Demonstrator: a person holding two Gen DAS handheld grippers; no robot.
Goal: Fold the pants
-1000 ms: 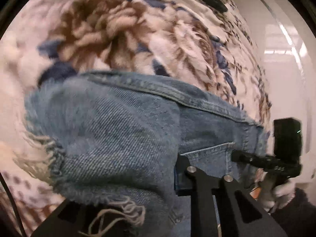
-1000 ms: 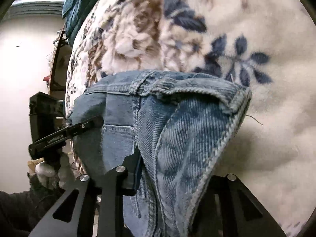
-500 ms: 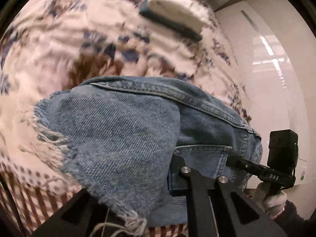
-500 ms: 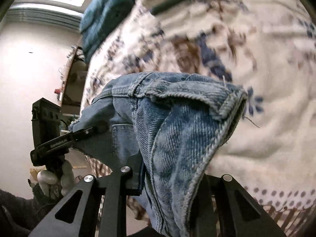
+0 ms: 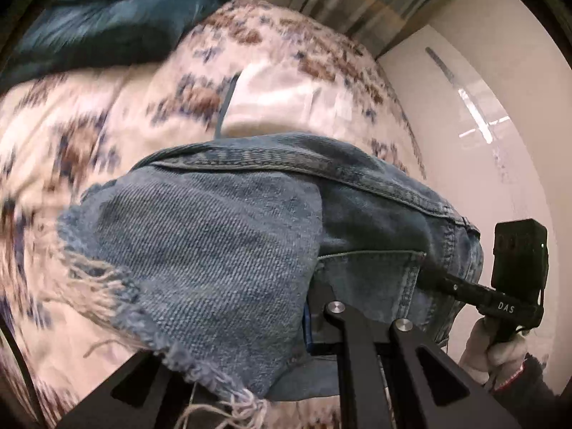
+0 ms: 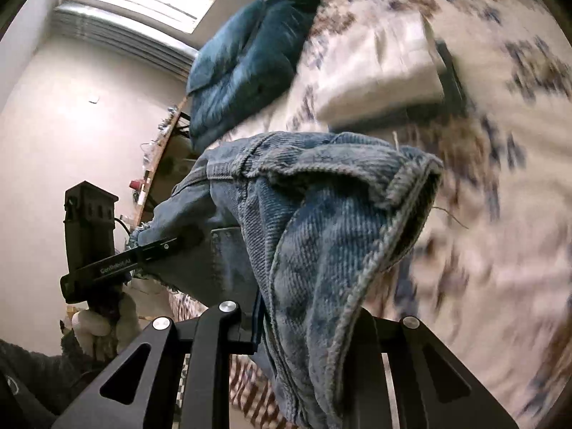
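Denim is filling the space directly ahead of both tongs: the jean shorts (image 5: 221, 250) are hanging bunched, their frayed hem (image 5: 107, 286) drooping to the left of the left tongs (image 5: 250, 375), which are clamped onto the cloth. The right tongs (image 6: 311, 329) are likewise closed on a folded corner of the shorts (image 6: 339, 232), whose stitched edge is jutting to their right. Beyond the cloth, the floral blanket (image 5: 89, 125) on the bed is spreading open on the outer side of each pair of tongs, with bare wall on the inner side. Farther off, a folded cream garment (image 6: 379, 71) is lying on the blanket, and past it a teal pillow (image 6: 246, 57). Since half a second ago the shorts have been lifted higher off the bed, bringing the pillow and window into sight. Each gloved hand (image 5: 497, 350) is gripping its handle, both tongs pointing toward the bed's far end, side by side.
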